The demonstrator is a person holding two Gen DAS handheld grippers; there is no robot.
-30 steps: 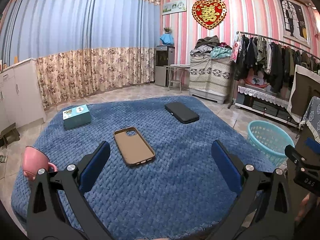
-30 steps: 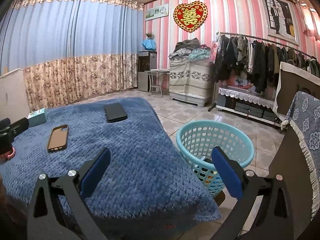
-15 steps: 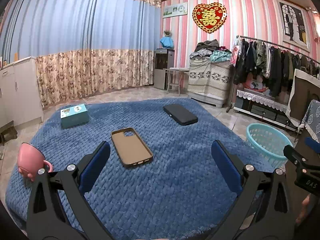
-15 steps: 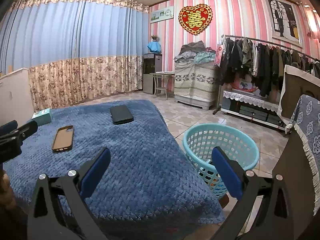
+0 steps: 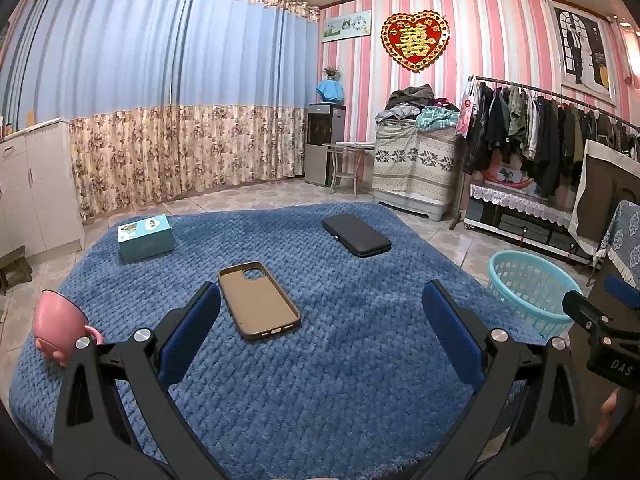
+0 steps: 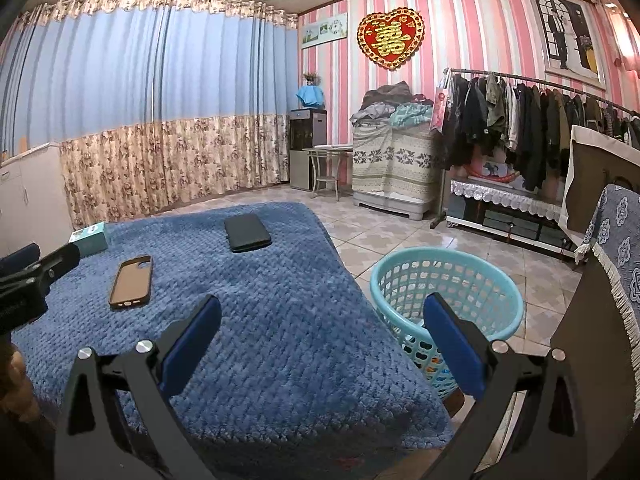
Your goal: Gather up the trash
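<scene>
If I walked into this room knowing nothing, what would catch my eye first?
Probably the big blue blanket spread across the middle, with a brown phone case, a black case, a teal box and a pink cup on it. A turquoise basket stands on the tiled floor beside it, and a red heart ornament hangs on the striped wall.

On the blanket point(image 5: 340, 360), the phone case point(image 5: 258, 306) lies in the middle, the box point(image 5: 146, 237) behind it to the left, the wallet point(image 5: 356, 235) behind right, the basket point(image 5: 528, 290) on the floor beside the blanket's right edge
</scene>
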